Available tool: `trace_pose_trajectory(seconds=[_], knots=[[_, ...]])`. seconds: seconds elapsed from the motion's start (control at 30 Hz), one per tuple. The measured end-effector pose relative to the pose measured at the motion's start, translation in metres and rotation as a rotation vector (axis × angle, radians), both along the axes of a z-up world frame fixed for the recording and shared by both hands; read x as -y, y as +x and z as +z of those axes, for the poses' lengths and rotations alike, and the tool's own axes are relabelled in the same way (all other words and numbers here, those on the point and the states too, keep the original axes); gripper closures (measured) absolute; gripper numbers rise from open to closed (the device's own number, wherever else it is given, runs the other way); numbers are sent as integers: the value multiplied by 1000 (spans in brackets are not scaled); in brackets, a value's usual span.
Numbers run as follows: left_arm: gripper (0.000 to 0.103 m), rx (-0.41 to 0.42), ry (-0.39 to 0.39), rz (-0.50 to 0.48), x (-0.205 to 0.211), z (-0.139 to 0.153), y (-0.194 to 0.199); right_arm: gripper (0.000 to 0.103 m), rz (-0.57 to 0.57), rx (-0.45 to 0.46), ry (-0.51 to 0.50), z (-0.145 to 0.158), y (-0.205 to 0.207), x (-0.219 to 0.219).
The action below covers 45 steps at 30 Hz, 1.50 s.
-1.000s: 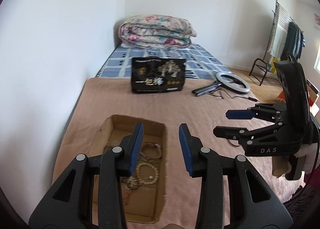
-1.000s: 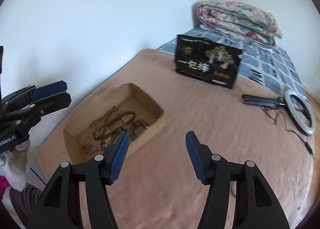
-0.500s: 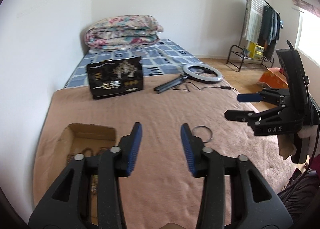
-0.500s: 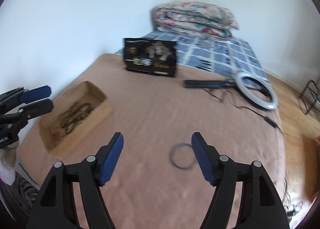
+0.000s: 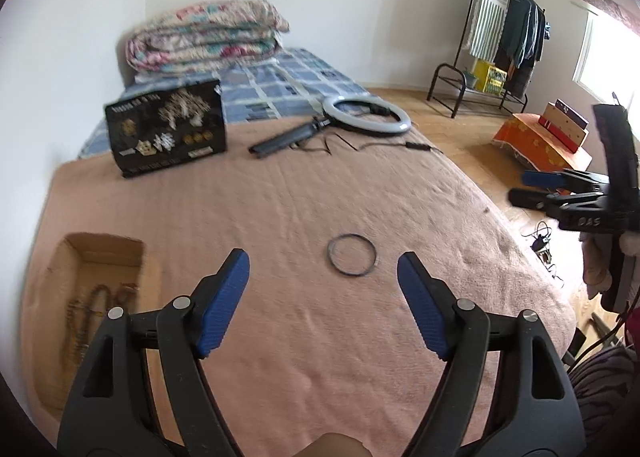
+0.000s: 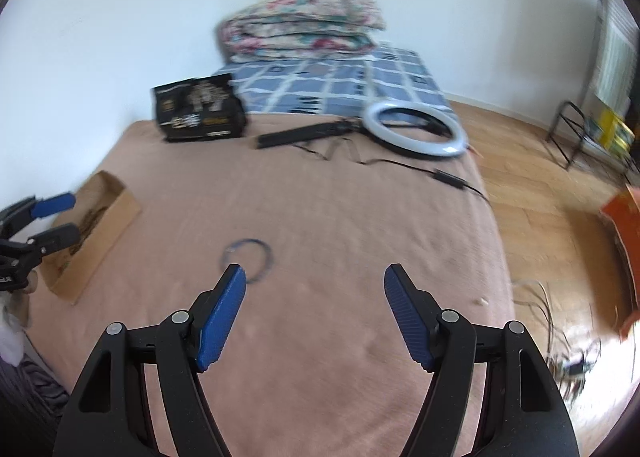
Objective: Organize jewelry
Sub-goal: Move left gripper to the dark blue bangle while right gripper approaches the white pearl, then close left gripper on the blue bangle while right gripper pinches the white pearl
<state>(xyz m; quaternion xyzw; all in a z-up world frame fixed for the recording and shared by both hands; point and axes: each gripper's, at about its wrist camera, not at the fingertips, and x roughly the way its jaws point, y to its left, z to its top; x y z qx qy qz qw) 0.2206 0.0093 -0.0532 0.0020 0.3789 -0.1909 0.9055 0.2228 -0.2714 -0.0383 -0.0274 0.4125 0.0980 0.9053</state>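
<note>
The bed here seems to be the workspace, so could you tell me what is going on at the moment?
A person is sorting jewelry on the pink blanket with a hand-held gripper in each hand. The left hand-held gripper and the right hand-held gripper are both empty, and their jaws have just been opening. A dark bangle lies loose on the blanket ahead of them. The cardboard box to the side already holds beaded strands.

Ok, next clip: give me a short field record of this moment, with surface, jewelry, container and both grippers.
surface: pink blanket on a bed
loose jewelry: one dark bangle lying flat on the blanket
container: cardboard box at the blanket's left edge, beaded strands inside
left gripper: open, jaws just opened wider, nothing between them, bangle just ahead
right gripper: open, jaws just opened wider, nothing held
other items: black printed bag, ring light
</note>
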Motion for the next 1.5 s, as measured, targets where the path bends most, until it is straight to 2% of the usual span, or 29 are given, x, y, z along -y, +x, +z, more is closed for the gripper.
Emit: trace_pose_trajectory(seconds=[0.03,0.2,0.33,0.43,0.63,0.87,1.07,1.3,1.5], knots=[[24,-14,-6,-7,6,-5,3,24,-32,0,6,-2,-2,14],[24,-87,-9,-43,34,-33,18,23,-173,0,25,-16,-11,79],[24,-164,-48,-69,52,-59,32,23,-231,-18,-3,-36,-16,110],[24,-193,-41,-59,63,-75,39,23,-249,-50,-8,-57,-18,128],[24,-217,-15,-36,75,-105,51,23,-258,-66,-52,-89,-12,144],[24,-219,12,26,83,-132,62,23,-251,-77,-19,-105,16,152],[24,-228,30,49,90,-151,78,23,-229,-79,-32,-120,32,155],[24,-214,60,47,103,-160,92,23,-222,-92,-20,-130,43,162],[20,-191,98,52,113,-165,102,23,-207,-93,-5,-136,50,163]])
